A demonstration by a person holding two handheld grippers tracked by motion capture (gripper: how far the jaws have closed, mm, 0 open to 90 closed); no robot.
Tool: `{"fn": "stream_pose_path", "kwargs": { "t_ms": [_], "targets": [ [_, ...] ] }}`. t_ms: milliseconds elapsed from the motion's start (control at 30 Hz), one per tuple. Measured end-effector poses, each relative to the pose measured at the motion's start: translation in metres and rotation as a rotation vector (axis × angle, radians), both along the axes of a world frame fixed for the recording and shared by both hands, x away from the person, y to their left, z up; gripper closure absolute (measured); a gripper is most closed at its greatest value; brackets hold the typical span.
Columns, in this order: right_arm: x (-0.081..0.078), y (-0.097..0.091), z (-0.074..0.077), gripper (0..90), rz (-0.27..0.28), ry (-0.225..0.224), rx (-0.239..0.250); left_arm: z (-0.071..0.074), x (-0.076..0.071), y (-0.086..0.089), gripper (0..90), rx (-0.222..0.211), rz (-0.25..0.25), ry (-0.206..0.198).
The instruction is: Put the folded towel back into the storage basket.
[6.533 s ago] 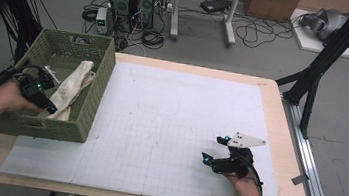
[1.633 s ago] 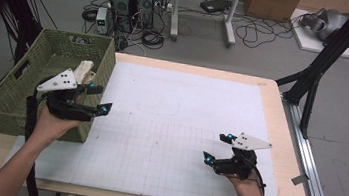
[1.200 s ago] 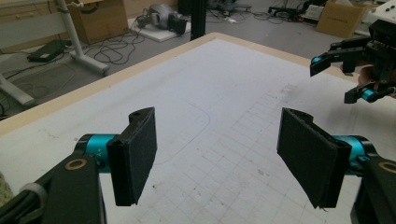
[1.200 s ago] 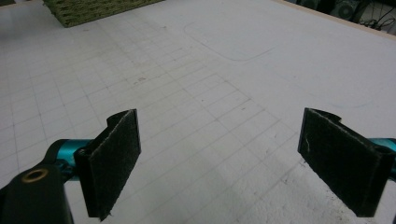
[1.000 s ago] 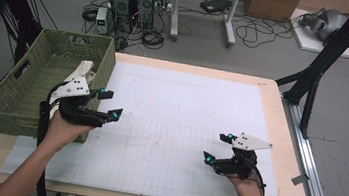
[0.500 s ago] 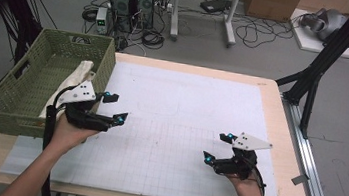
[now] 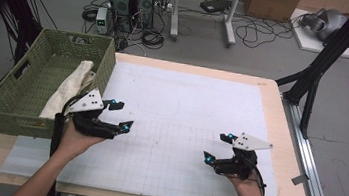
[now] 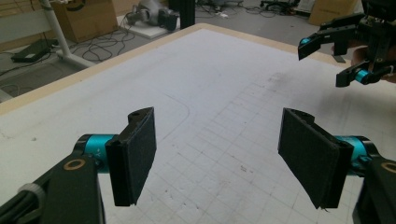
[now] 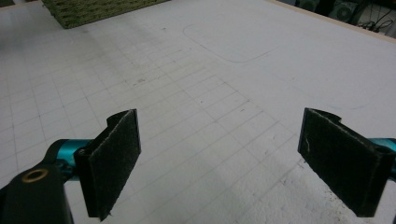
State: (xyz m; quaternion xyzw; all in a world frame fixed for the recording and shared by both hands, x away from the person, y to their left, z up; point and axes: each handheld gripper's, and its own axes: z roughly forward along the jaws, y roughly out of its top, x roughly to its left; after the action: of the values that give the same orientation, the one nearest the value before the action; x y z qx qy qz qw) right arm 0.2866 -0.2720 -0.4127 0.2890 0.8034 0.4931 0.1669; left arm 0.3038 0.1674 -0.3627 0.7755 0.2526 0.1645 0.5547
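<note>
L tool = left tool (image 7: 122,115), R tool = right tool (image 7: 217,146). Left tool: jaws spread wide, nothing between the pads (image 8: 137,154); it hangs low over the white grid mat (image 7: 187,104), just beside the near right corner of the green basket (image 7: 106,67), nose aimed across the mat twd the R tool. Right tool: also spread and empty, pads (image 9: 114,158) bare, sitting low at the front right of the mat, well apart from the basket. The cream cloth (image 7: 70,88) lies inside the basket along its right wall, bunched lengthwise, one end near the far rim; neither tool touches it. Basket sits on the left end of the tabletop (image 7: 269,89), partly on the mat edge. My read: between steps. Cloth is in the basket, both tools are free, no grasp underway. Judging by layout, the cloth is the only workable item and L tool is the closer one. If the cloth is to come out, the next move calls for: L tool up and over the basket's right wall w/o clipping the rim, jaws kept wide, nose tipped down, then pinch a raised fold near mid-length, not a loose end. Limp fabric will likely drape and drag on the rim, so lift high before crossing. R tool should meet the free end over the mat.
</note>
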Motion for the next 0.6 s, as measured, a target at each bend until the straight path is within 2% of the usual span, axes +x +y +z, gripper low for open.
{"fn": "stream_pose_path", "kwargs": {
  "t_ms": [600],
  "targets": [
    [-0.001,0.000,-0.001,12.4,0.000,0.003,-0.001,-0.026,-0.008,-0.008,28.1,0.005,0.001,0.029]
  ]
}}
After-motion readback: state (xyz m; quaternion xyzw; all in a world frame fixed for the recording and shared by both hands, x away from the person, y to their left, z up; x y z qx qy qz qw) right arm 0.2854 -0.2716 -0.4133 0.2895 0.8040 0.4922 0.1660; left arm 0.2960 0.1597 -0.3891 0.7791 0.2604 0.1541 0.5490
